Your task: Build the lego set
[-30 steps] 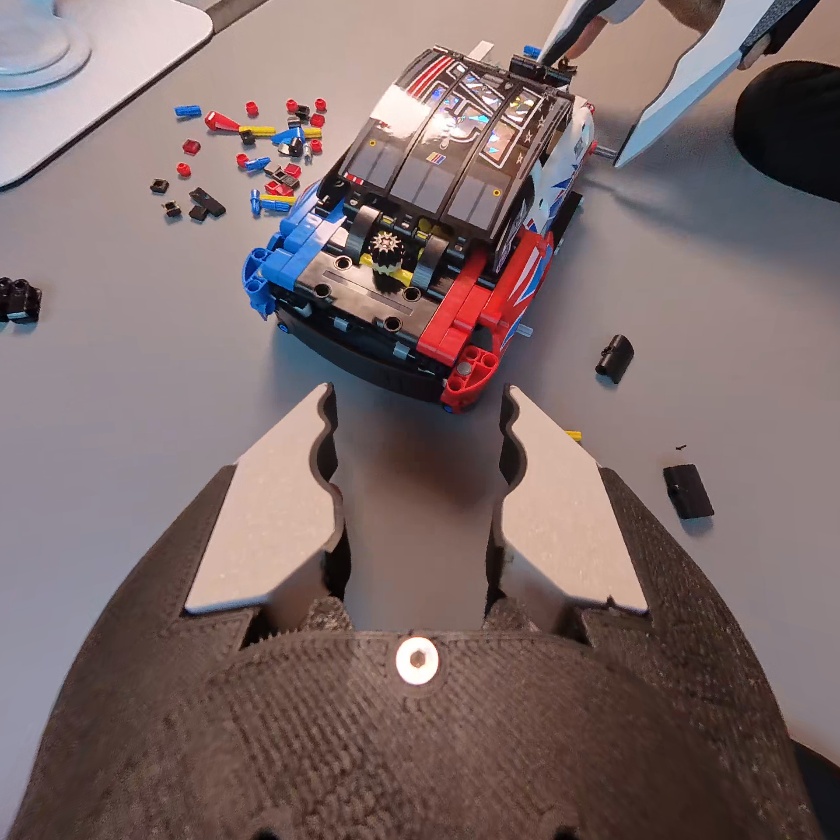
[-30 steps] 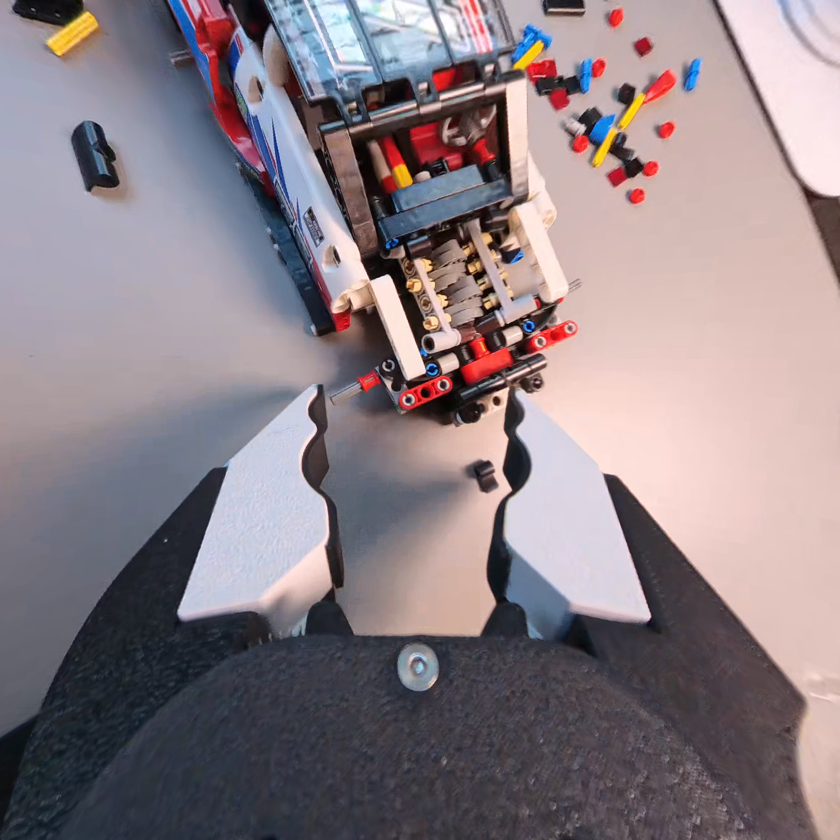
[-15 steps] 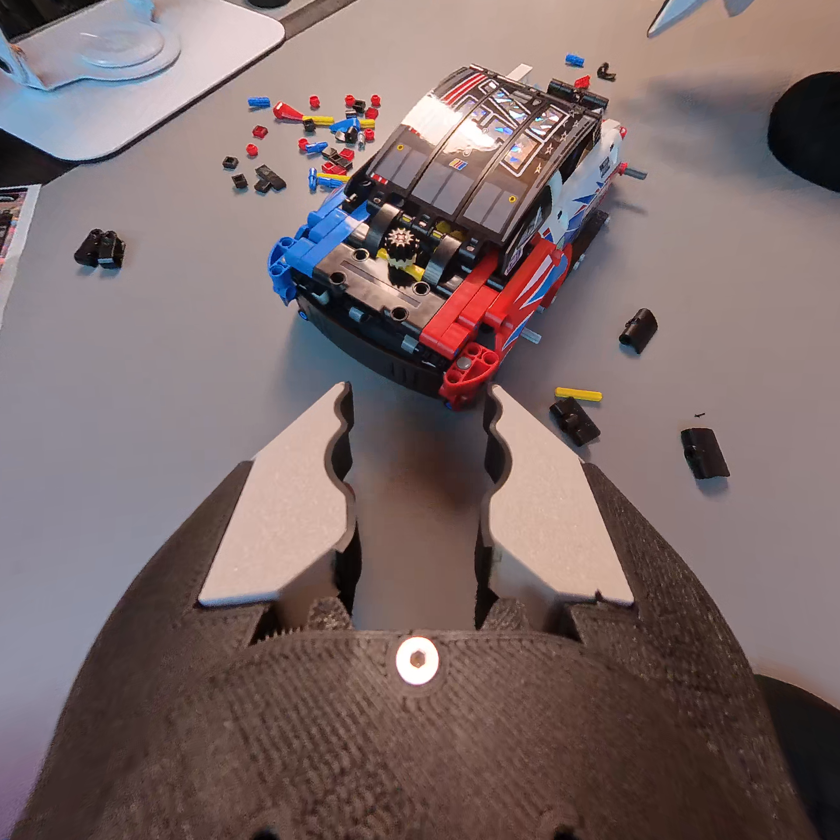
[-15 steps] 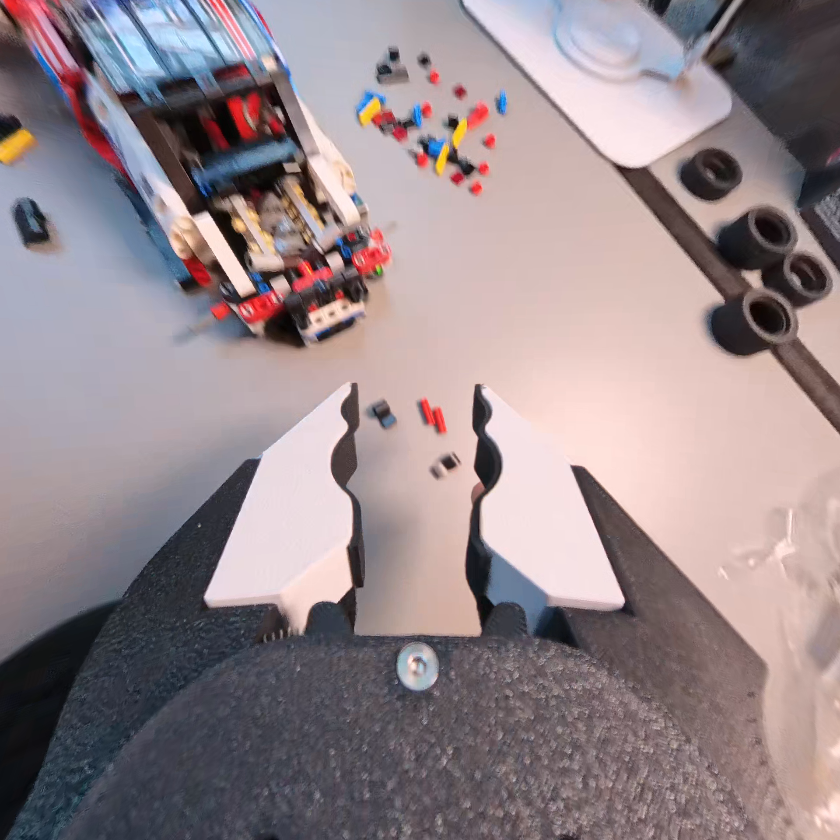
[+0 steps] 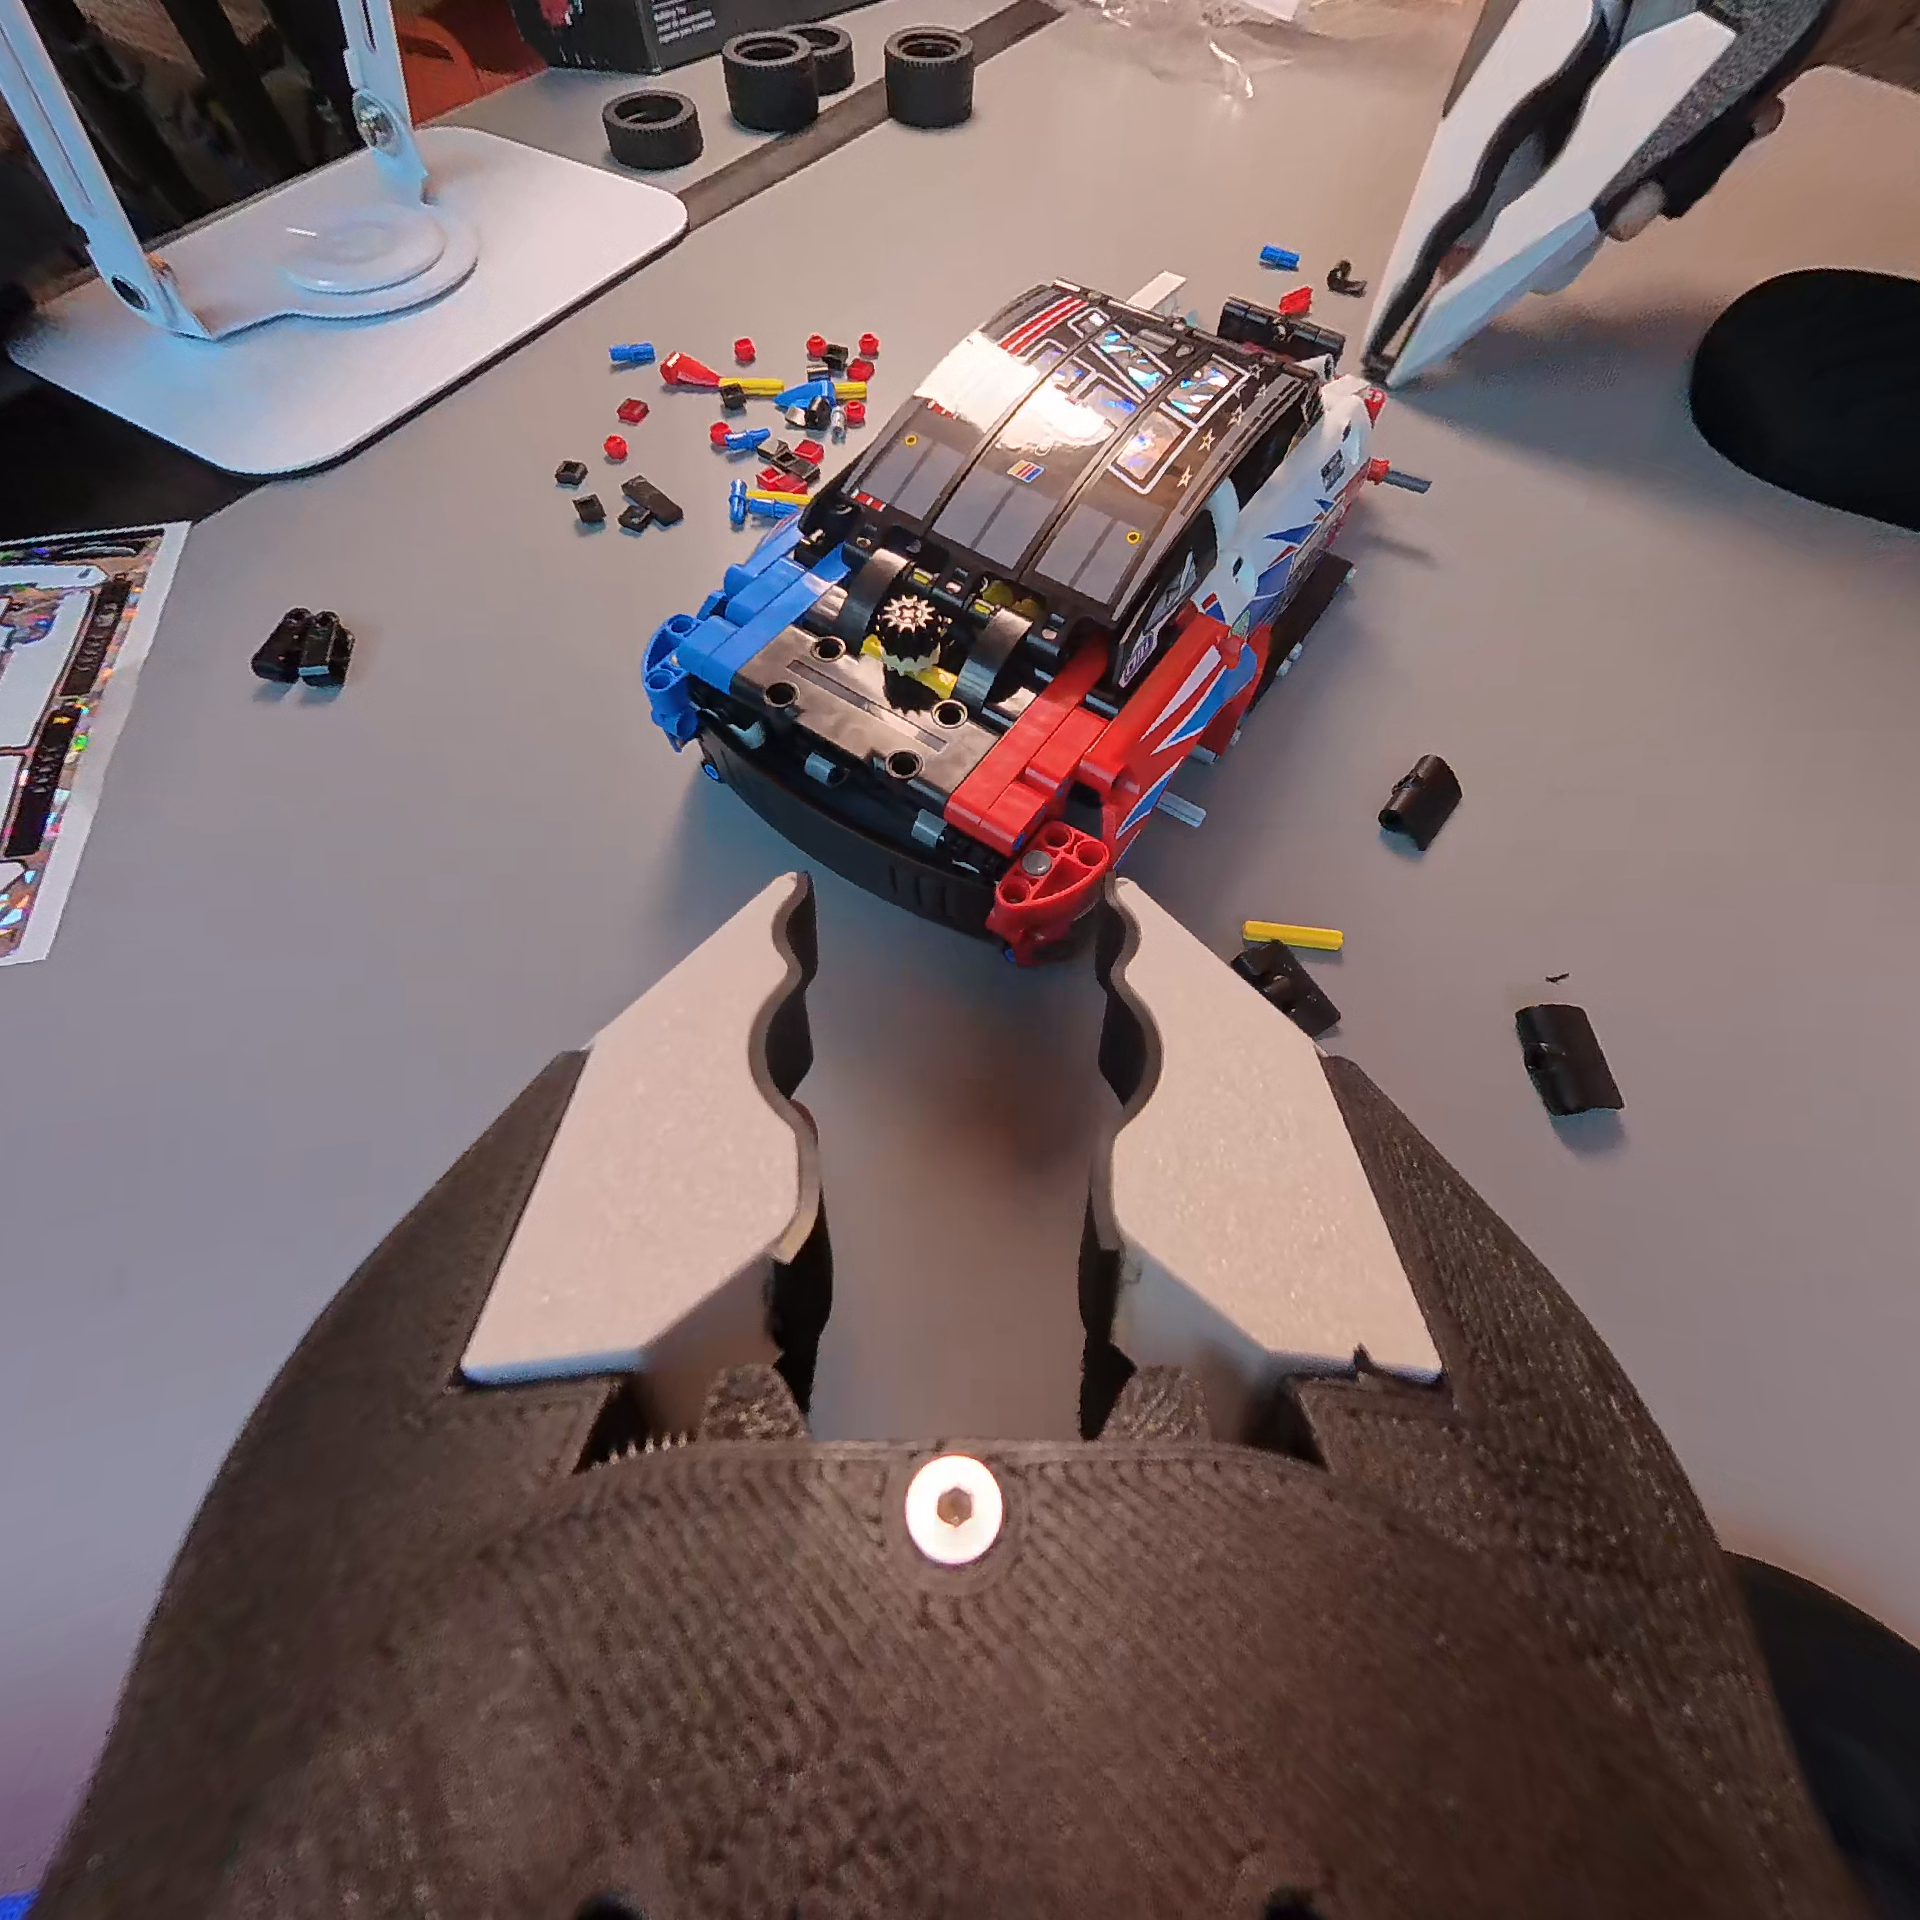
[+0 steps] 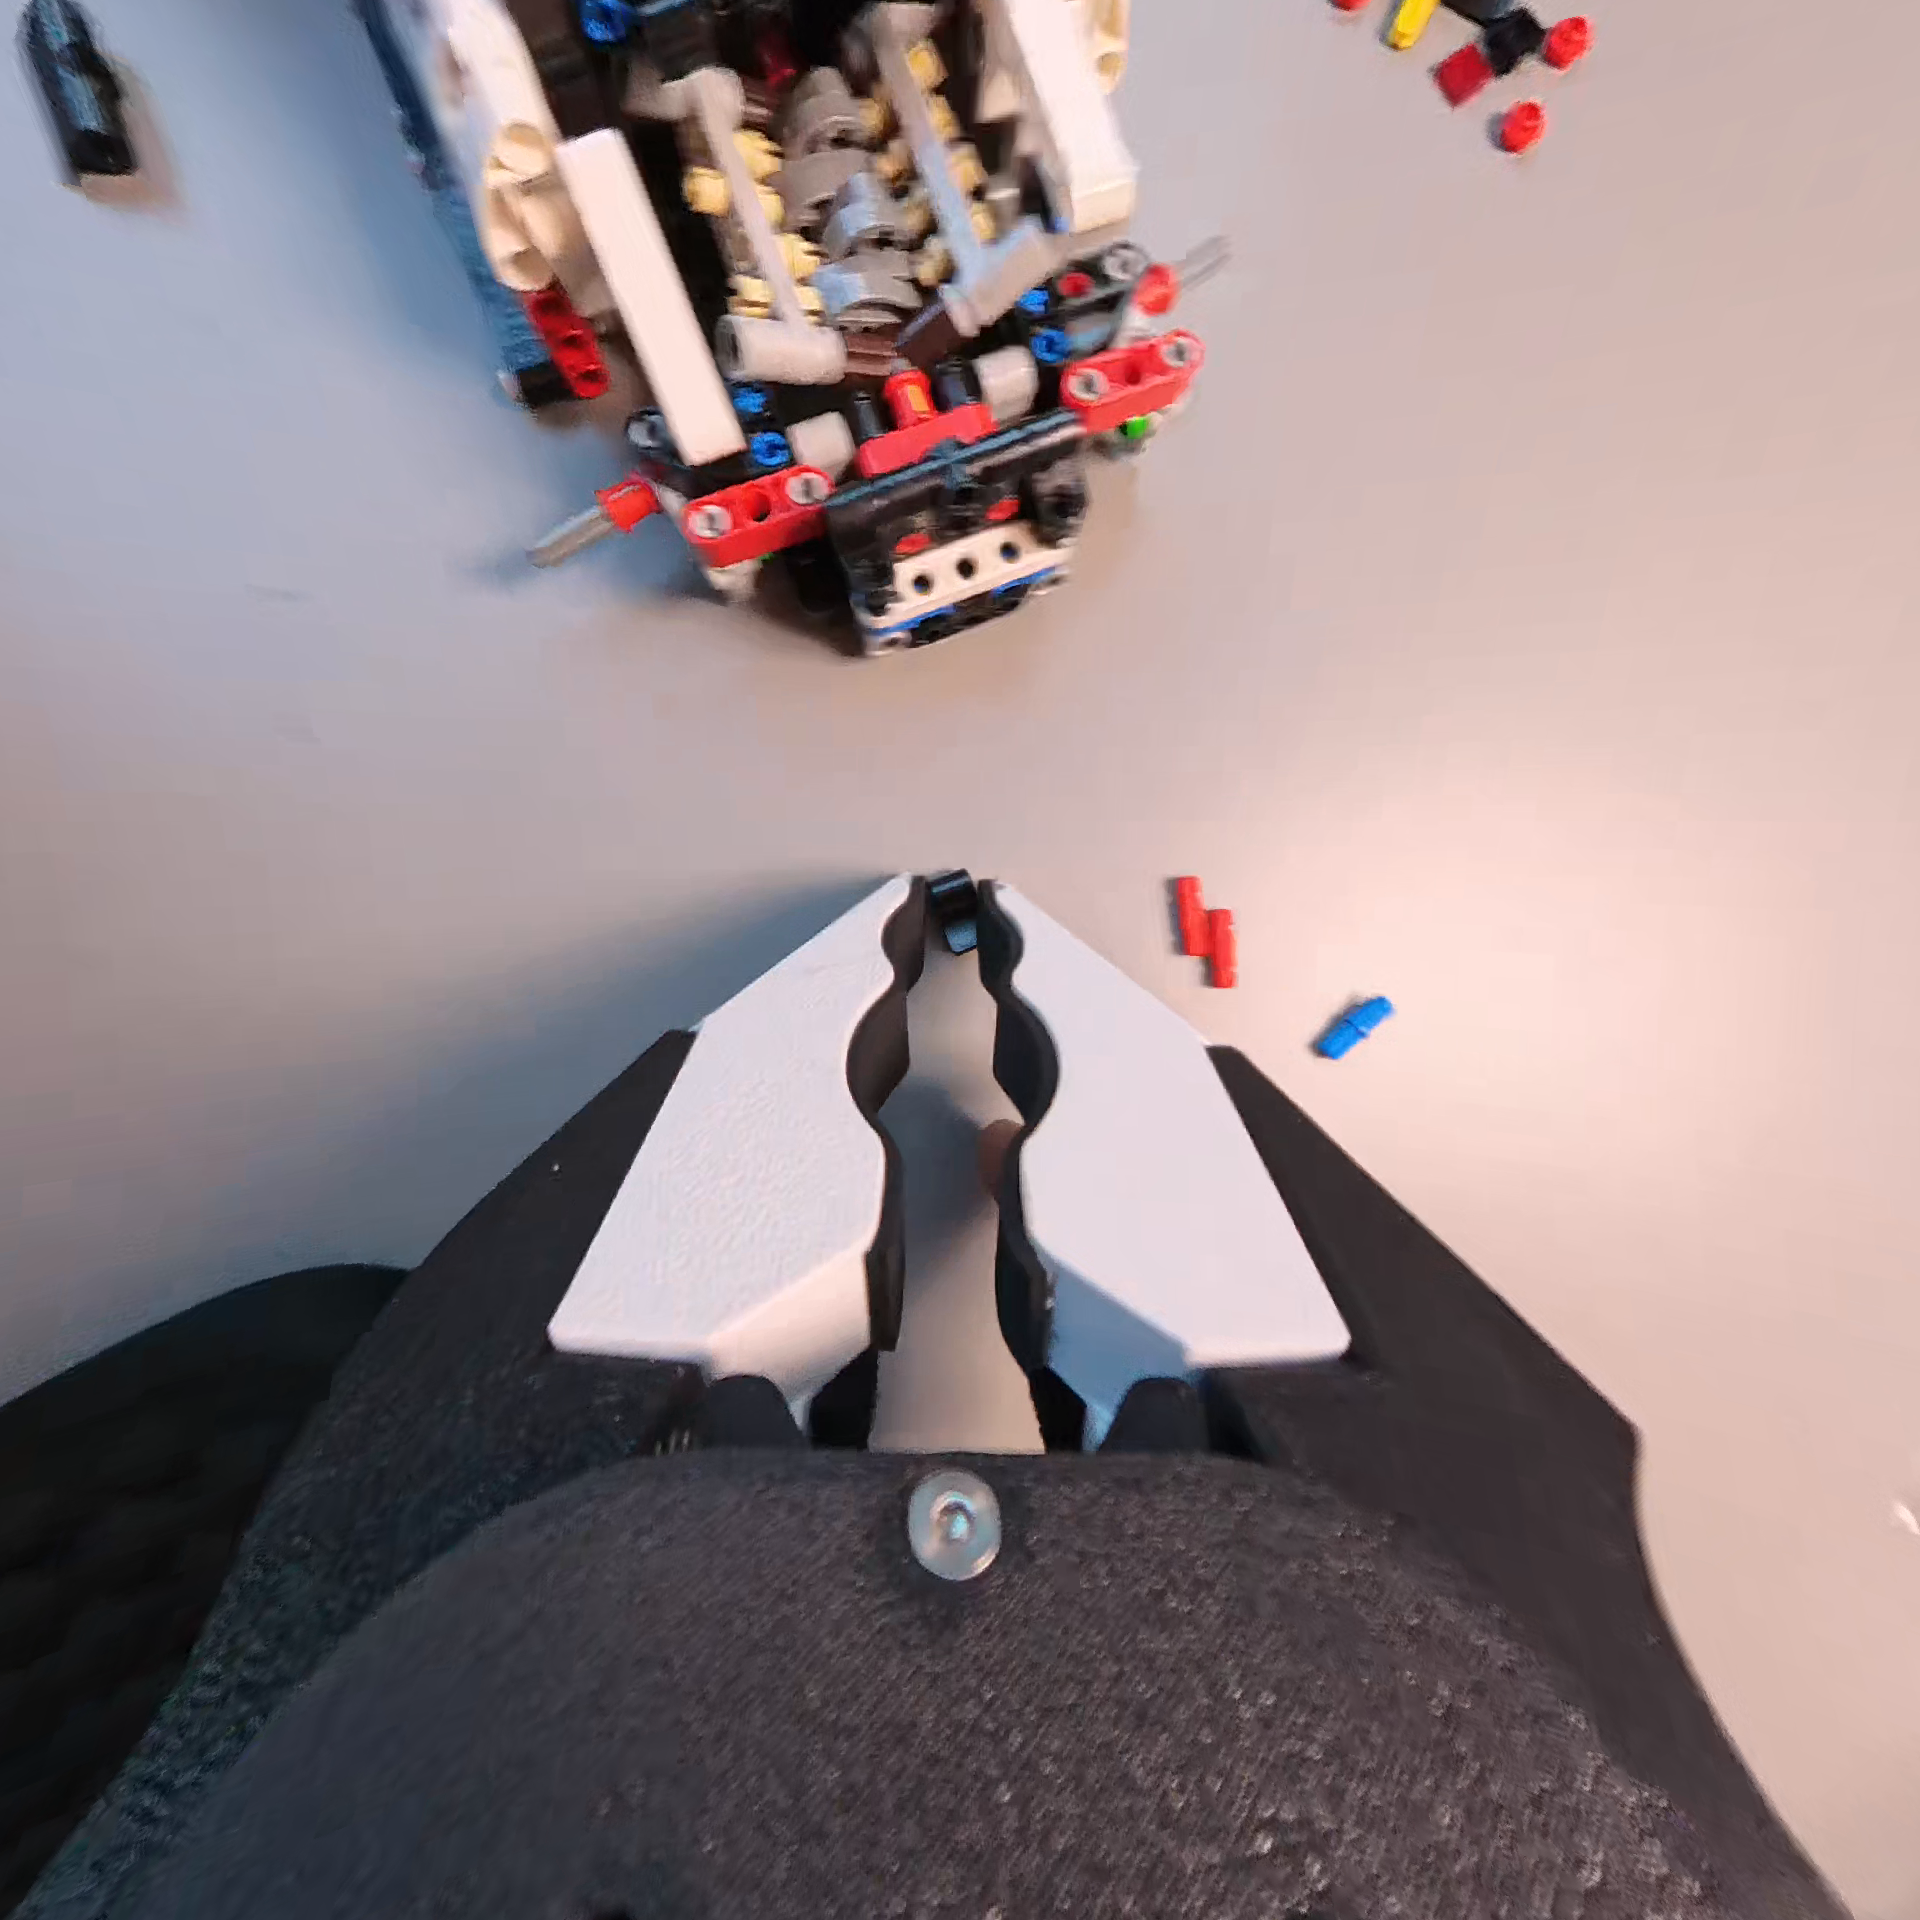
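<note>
The part-built lego car (image 5: 1023, 582) stands on the grey table, its black roof and red and blue nose towards my left gripper (image 5: 956, 909). That gripper is open and empty, its right fingertip close to the car's red front corner. My right gripper (image 6: 948, 896) is shut on a small black piece (image 6: 951, 920) at table level, a short way behind the car's open rear (image 6: 883, 343). It also shows in the left wrist view (image 5: 1392, 358), tips down beside the car's rear right corner.
A pile of small loose pieces (image 5: 758, 416) lies left of the car. Black pieces (image 5: 1418, 800) (image 5: 1564, 1055) and a yellow axle (image 5: 1294, 933) lie right of it. Red pins (image 6: 1205, 930) and a blue pin (image 6: 1351, 1027) lie beside my right gripper. Tyres (image 5: 790, 78), a white stand base (image 5: 343, 291) and a sticker sheet (image 5: 62, 727) are at the back and left.
My right gripper swung away from the car's rear, came down and shut on the small black piece. My left gripper drew back and up a little, still open.
</note>
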